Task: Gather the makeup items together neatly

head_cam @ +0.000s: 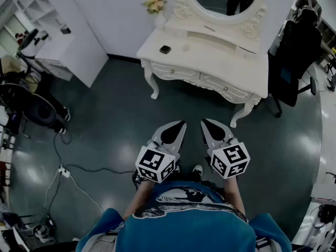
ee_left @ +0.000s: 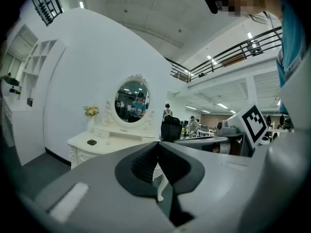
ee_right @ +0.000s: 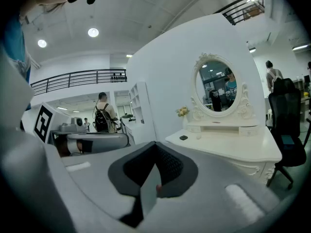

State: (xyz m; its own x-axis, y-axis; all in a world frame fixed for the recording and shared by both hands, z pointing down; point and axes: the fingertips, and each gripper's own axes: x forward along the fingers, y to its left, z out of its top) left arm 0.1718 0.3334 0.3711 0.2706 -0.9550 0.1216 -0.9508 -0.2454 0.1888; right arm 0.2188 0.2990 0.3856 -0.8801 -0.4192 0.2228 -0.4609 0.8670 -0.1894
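Head view: left gripper (head_cam: 181, 124) and right gripper (head_cam: 205, 122) — both closed, nothing between their jaws — point toward the white dressing table (head_cam: 220, 56).

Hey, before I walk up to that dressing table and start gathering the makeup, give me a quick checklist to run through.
1. Left gripper empty: ok, jaws together with nothing between them.
2. Right gripper empty: ok, jaws together too.
3. Jaws ready to grasp: not ok, both are shut.
4. Dressing table within reach: not ok, it stands across the floor from both grippers.
5. Path ahead: ok, the cable lies off to the left.
6. Makeup located: cannot tell fully. A dark compact and a small pale item sit on the tabletop; the rest is too small to identify.
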